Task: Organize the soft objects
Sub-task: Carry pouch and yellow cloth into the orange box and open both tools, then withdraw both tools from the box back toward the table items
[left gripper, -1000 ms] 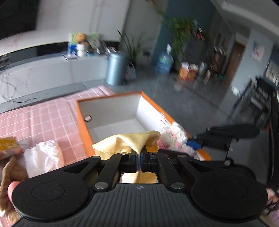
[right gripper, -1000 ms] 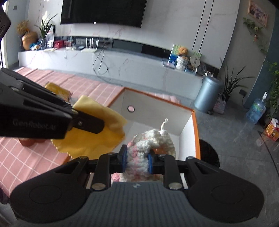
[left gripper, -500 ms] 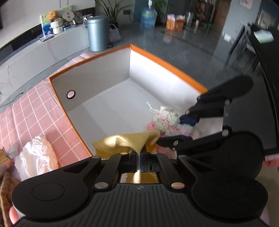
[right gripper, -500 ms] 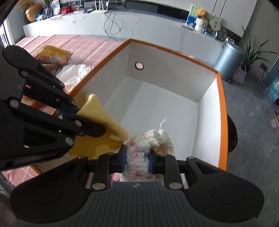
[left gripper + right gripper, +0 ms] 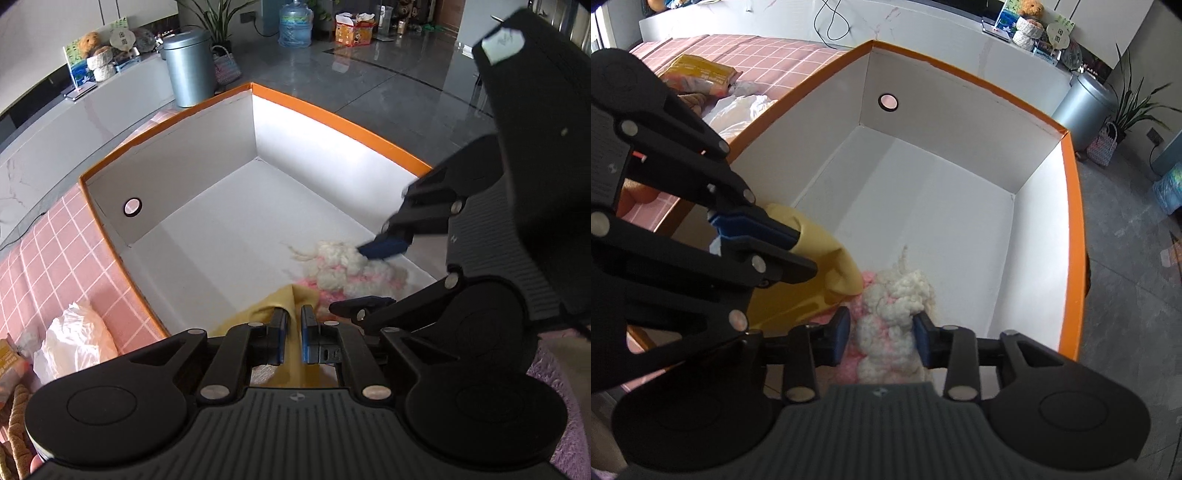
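An orange-rimmed white box [image 5: 332, 122] [image 5: 1075, 206] stands open below both grippers. My left gripper [image 5: 294, 334] [image 5: 764, 236] has its jaws slightly apart around a yellow cloth [image 5: 273, 306] [image 5: 827, 266] that rests at the box's near end. My right gripper [image 5: 881, 332] [image 5: 373, 273] has its jaws spread open on either side of a fluffy white and pink knit [image 5: 890, 317] [image 5: 343, 269], which lies on the box floor next to the cloth.
On the pink checked tablecloth [image 5: 55, 251] left of the box lie a white crumpled bag [image 5: 74, 339] [image 5: 738, 107], a yellow packet [image 5: 698, 72] and a brown knit item [image 5: 16, 417]. A grey bin [image 5: 190, 66] stands beyond.
Both grippers have lowered into the box. The right jaws have opened and let the knit rest on the floor. The left jaws have parted slightly around the yellow cloth.
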### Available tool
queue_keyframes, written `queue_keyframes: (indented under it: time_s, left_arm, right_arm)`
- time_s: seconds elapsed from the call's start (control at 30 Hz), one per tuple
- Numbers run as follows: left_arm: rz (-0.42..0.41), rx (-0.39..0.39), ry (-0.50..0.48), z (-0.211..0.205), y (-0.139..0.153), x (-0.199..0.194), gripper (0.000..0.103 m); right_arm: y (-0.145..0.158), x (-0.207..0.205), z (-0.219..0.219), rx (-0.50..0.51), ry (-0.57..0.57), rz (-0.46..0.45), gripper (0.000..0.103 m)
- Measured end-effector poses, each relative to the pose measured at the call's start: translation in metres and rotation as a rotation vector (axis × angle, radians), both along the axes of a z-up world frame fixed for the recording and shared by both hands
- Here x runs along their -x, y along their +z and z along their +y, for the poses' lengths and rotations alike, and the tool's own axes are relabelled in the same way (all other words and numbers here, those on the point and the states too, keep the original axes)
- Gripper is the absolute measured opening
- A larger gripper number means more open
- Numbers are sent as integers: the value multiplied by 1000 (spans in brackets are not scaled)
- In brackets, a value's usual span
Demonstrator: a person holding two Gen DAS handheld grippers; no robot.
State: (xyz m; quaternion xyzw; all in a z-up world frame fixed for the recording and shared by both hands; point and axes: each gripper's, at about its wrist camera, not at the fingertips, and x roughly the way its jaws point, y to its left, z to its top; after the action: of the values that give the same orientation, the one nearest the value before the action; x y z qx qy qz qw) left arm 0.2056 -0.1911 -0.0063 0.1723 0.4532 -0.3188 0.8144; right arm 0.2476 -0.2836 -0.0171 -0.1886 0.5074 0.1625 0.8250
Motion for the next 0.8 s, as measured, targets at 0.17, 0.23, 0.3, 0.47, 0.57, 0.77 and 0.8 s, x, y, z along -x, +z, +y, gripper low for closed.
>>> queue_keyframes:
  time_s: [0.17,0.23,0.3,0.47,0.57,0.77,0.8]
  left_arm:
    - [1,-7,-21,-4,-2,0,13]
    - [-1,-18,-28,-5,-3,0,19]
    - [-3,-18,-27,-5,-4,-1,24]
    - [13,7,-31,0,-2,-2,44]
    - [19,46,-8,7,4,-4,49]
    - [36,153,37,22,20,-4,53]
    - [29,161,45,24,22,-2,53]
  right_arm:
    - [8,4,-5,30,22,-26,47]
    - [10,5,-6,39,32,-34,48]
    - [12,7,-5,52,43,-38,53]
    - [19,9,-8,67,48,-59,57]
    - [28,12,-12,50,44,-79,63]
    - [45,18,-20,-19,-13,-133,68]
    - [47,21,-20,-30,-34,-152,68]
